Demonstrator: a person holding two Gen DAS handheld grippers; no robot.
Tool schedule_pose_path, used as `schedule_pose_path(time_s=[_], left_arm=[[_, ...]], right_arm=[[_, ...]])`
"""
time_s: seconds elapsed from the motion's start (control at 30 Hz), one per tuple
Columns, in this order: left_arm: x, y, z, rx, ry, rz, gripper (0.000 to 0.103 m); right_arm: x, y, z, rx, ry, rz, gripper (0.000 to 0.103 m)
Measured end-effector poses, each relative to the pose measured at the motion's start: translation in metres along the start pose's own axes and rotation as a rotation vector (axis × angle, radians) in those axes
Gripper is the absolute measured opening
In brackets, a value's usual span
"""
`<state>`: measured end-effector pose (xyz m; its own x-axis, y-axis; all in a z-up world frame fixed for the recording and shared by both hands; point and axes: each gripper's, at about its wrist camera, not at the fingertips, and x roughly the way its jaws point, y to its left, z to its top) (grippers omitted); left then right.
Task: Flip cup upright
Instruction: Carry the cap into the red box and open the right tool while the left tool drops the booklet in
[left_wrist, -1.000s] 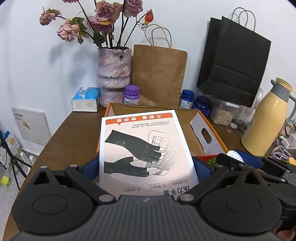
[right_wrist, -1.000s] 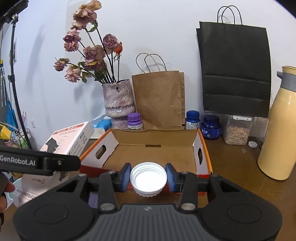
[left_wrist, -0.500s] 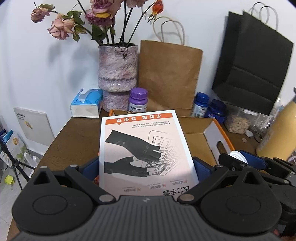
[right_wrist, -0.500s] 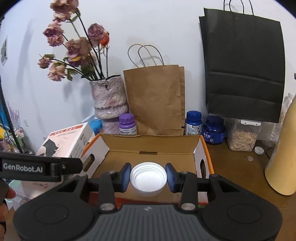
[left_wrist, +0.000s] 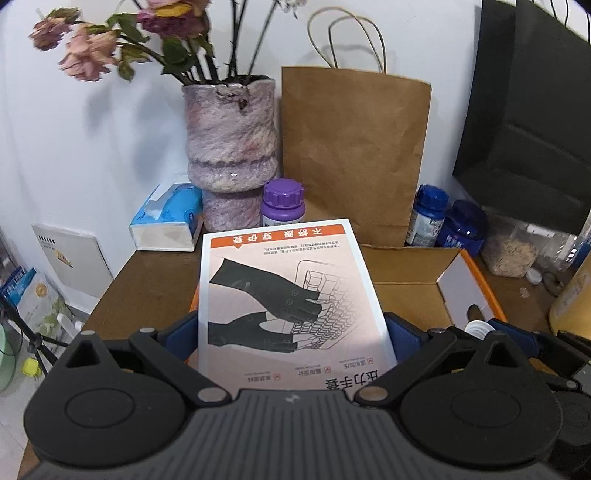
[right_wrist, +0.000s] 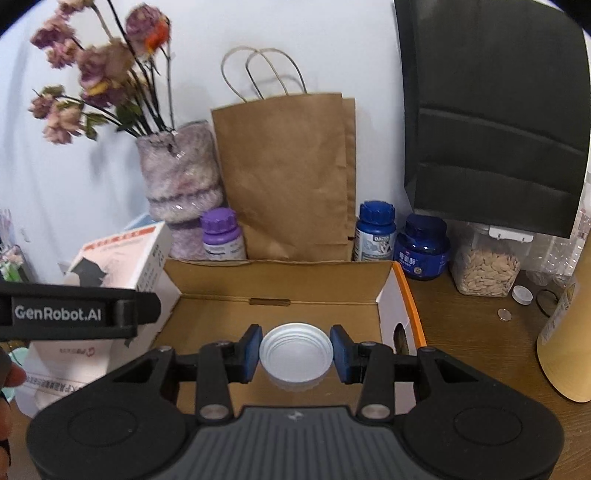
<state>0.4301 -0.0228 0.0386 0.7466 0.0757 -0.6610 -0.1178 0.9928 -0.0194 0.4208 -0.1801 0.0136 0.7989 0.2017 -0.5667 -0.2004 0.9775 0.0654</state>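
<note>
Right gripper pinched the white cup, mouth up; left gripper clamped 1 box, seemingly.

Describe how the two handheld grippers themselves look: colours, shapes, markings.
Both are matte black plastic. The left gripper and right gripper each have a ribbed grey centre panel, two round hubs, angular linkage arms with silver pins, and blue finger pads. A black bar on the left one reads "GenRobot.AI" in white. No cables or sleeves show.
</note>
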Motion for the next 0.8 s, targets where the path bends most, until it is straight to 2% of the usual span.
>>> schedule_pose_path(time_s=[0.4,0.67,0.7,0.73,0.77,0.8], left_arm=[[0.046,-0.004,-0.010,0.052,0.006,0.026,0.102],[0.060,0.003,-0.009,0.049,-0.001,0.021,0.103],[0.060,0.004,-0.009,0.048,-0.002,0.022,0.103],[0.061,0.005,-0.009,0.045,-0.001,0.021,0.103],[0.061,0.007,-0.009,0.038,0.001,0.013,0.103],[0.061,0.009,-0.009,0.027,0.004,0.004,0.103]], right_arm=[[0.054,-0.009,-0.009,-0.014,0.086,-0.052,0.040],[0.064,-0.006,-0.008,-0.047,0.100,-0.051,0.040],[0.065,-0.005,-0.009,-0.056,0.101,-0.055,0.044],[0.065,-0.004,-0.009,-0.066,0.099,-0.060,0.054],[0.064,-0.004,-0.009,-0.073,0.095,-0.064,0.060],[0.064,-0.003,-0.010,-0.076,0.089,-0.067,0.071]])
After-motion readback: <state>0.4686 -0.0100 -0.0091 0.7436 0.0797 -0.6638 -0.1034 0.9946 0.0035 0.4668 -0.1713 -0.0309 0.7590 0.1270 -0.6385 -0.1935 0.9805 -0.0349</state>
